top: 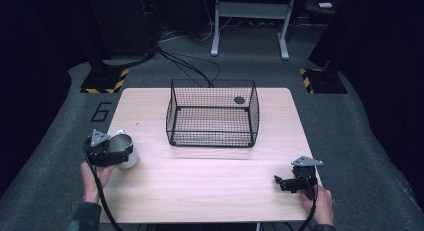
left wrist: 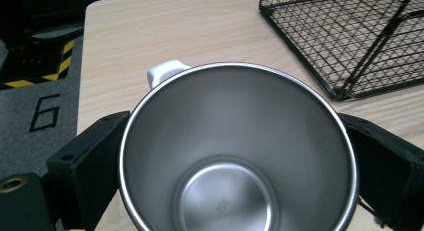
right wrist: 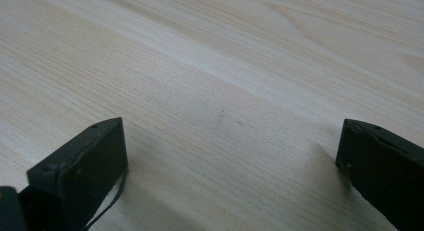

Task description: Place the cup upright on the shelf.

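**One cup clamped at the table's left edge**

Our left gripper [top: 111, 150] pinches the single steel cup [left wrist: 239, 156] by its sides, near the table [top: 210, 186]'s left edge. Our right gripper [top: 290, 182], jaws spread wide, sits near the right edge. Bare wood lies between them, before the one wire basket [top: 212, 116].

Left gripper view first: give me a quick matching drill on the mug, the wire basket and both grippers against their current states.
1. steel mug
2. wire basket
3. left gripper
4. right gripper

a. open over bare wood
b. black mesh, nothing inside, mid-table
c. jaws on both sides of the mug
d. white handle, shiny and empty inside

Pairs: 1-d, 2-b, 3-c, 4-a
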Demonstrator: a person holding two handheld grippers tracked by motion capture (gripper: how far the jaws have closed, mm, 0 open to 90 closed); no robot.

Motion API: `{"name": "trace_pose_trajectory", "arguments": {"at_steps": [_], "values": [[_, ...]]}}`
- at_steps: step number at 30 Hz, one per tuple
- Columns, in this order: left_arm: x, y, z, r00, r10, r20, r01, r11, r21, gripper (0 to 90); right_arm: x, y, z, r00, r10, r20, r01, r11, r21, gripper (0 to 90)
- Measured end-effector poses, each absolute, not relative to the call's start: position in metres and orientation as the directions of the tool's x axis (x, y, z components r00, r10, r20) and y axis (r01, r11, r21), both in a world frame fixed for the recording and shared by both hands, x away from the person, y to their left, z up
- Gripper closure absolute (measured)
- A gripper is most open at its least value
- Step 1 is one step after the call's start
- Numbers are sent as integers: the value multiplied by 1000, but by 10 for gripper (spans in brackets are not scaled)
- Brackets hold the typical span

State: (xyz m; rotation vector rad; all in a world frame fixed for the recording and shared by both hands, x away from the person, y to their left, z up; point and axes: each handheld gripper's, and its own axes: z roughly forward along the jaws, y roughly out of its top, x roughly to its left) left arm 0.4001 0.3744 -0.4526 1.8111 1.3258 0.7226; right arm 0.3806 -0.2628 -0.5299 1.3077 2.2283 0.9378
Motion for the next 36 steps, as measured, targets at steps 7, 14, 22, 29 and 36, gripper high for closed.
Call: {"name": "trace_pose_trajectory", "arguments": {"at_steps": [7,14,22,29,36], "values": [[395,371,-447,326,945,15,514,-190,836,63,381,-263,-530,-488,873,2,611,340,714,0],[391,366,-440,355,935,11,499,-199,843,63,381,-263,-530,-488,873,2,611,341,714,0],[389,358,-434,393,919,12,484,-218,848,62,381,-263,-530,-488,873,2,612,340,714,0],[387,348,-431,427,904,15,476,-239,847,63,381,-263,-530,-488,873,2,611,340,714,0],[385,336,-428,472,881,25,462,-272,844,62,381,-263,-530,-488,873,2,611,341,714,0]]}}
